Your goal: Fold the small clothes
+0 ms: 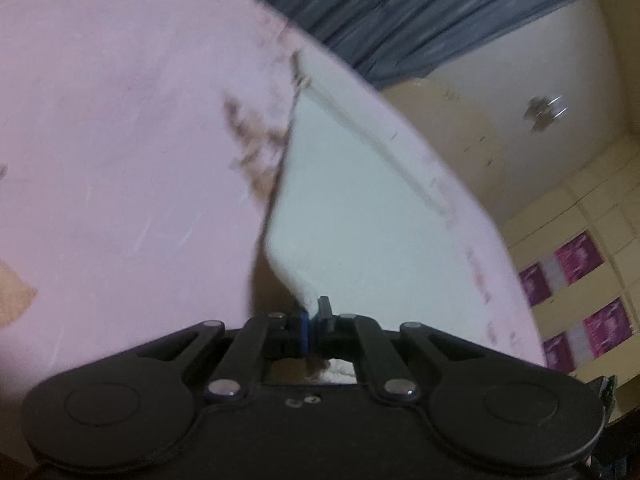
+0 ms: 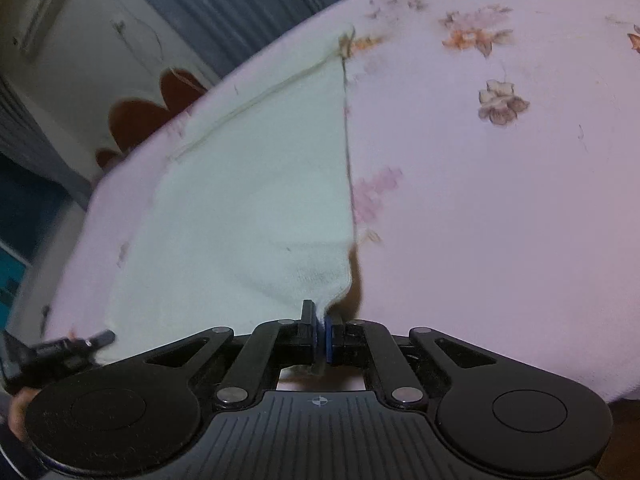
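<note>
1. The left gripper [image 1: 314,312] is clamped tight on a near corner of the white cloth [image 1: 340,208], the fabric pinched between its jaws.
2. The right gripper [image 2: 318,318] is likewise closed on the other near corner of the cloth [image 2: 256,200], a bit of fabric poking through behind the pads.
3. The cloth lies spread on a pink flowered sheet [image 2: 500,200], its far corners near the sheet's far edge.
4. In the right wrist view the left gripper [image 2: 96,338] shows at the cloth's left corner.
5. Nothing lies on the cloth.
6. Beyond the sheet hang grey curtains [image 1: 380,8]; purple-and-white tiles [image 1: 580,256] show at right.
</note>
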A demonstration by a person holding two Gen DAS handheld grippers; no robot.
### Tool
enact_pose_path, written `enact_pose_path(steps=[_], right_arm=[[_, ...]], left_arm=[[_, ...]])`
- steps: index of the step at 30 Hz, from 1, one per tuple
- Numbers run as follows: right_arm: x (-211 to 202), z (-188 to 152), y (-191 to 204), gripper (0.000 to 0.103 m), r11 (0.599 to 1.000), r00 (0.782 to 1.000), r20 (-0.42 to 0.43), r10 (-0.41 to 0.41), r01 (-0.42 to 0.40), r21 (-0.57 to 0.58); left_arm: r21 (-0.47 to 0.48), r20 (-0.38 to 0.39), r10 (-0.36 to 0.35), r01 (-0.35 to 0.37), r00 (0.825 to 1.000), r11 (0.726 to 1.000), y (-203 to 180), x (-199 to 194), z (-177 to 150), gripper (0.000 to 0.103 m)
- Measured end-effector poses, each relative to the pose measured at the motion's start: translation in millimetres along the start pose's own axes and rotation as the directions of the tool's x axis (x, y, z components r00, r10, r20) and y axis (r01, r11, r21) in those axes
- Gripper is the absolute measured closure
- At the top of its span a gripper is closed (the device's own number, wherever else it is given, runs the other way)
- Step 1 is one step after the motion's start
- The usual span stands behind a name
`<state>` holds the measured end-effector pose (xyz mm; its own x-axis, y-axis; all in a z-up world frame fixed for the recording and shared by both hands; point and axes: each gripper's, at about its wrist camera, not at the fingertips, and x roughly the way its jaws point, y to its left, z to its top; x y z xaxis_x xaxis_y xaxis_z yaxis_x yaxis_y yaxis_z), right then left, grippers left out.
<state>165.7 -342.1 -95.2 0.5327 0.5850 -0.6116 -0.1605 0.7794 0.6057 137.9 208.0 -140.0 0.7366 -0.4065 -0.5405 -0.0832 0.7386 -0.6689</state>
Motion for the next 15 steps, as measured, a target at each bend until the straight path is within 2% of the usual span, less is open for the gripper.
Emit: enact_pose_path(steps=[3,7,12,15], right_arm=[[-13,16,15,0.1,0.999,0.998,0.062,0.023,-0.021,-0.042],[-13,57,40,0.1,0.995,0.991,0.13,0.039,-0.027,-0.098],[4,122,63,0.1,0.995,0.983,0.184,0.015,0.004,-0.102],[25,166,76,0.1,0.996,0.976,0.219,0.01,0.011,-0.093]], left_arm=[[-0.001,0.05,-0.031,0.031,0.998,1.0,-8,-5,13,0.099],[0.009,0.126,-0.081,0.081,0.989,0.997,-28,-5,43,0.099],[0.046,0.205,-0.144,0.137,0.968,0.989,-54,22,105,0.099],[0.058,0.219,-0.153,0.144,0.964,0.988,-61,48,144,0.099]])
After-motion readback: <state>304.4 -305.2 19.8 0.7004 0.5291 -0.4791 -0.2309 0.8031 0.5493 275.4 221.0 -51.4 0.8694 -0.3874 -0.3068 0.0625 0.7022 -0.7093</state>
